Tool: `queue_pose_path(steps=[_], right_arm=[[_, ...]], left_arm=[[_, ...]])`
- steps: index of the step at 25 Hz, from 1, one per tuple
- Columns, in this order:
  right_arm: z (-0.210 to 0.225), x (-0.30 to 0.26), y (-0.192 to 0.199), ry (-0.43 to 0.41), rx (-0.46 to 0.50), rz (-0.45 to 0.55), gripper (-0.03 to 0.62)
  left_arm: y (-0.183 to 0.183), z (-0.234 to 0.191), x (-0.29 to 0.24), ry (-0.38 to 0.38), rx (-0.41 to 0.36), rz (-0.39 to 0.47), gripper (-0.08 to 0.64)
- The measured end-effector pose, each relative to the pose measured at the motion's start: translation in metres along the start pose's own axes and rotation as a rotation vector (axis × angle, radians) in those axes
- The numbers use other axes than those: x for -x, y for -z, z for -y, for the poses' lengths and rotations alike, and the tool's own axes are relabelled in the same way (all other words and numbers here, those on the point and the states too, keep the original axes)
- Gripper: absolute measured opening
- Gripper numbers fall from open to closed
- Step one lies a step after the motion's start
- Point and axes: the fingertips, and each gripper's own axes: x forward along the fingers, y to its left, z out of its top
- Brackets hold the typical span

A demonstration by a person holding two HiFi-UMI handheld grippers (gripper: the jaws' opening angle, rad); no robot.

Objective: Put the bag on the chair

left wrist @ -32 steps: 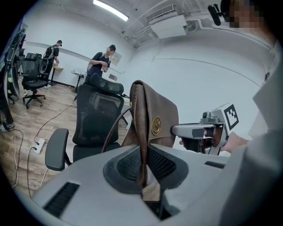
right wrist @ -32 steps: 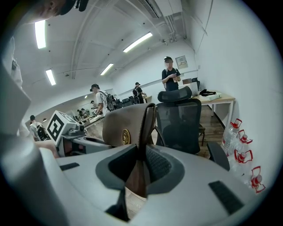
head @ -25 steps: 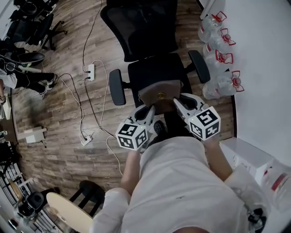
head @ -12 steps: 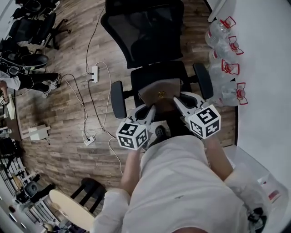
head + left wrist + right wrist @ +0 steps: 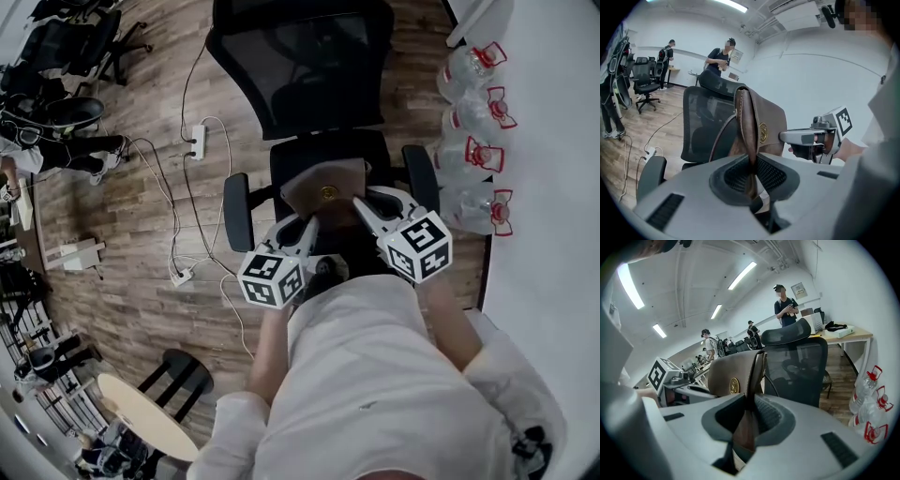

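A brown leather bag [image 5: 325, 186] with a gold emblem hangs upright over the seat [image 5: 323, 152] of a black mesh-backed office chair [image 5: 305, 61]. My left gripper [image 5: 307, 228] is shut on the bag's left edge, and the right gripper [image 5: 361, 206] is shut on its right edge. In the left gripper view the bag [image 5: 761, 119] rises from between the pads of the left gripper [image 5: 752, 171], with the right gripper [image 5: 806, 137] beyond it. The right gripper view shows the bag [image 5: 733, 373] pinched in the right gripper [image 5: 747, 423], the chair [image 5: 799, 362] behind it.
Several water bottles [image 5: 473, 122] stand on the floor right of the chair, beside a white surface [image 5: 553, 216]. A power strip with cables [image 5: 197, 142] lies to the left. A stool [image 5: 178, 375] and a round table [image 5: 150, 424] are near left. People [image 5: 721, 56] stand far off.
Both grippers keep their hold on the bag. The head view has drifted, so the chair and bottles sit a little higher and further right in the picture.
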Motion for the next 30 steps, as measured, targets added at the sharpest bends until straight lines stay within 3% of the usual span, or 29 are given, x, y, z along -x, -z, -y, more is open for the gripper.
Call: queue_pose_path(steps=[13, 30], right_arm=[[0.031, -0.026, 0.011, -0.059, -0.018, -0.082, 0.067], [0.049, -0.068, 0.048, -0.032, -0.052, -0.151, 0.067]], left_arm=[[0.009, -0.016, -0.032, -0.048, 0.08, -0.037, 0.032], [0.04, -0.058, -0.063, -0.039, 0.12, -0.094, 0.032]])
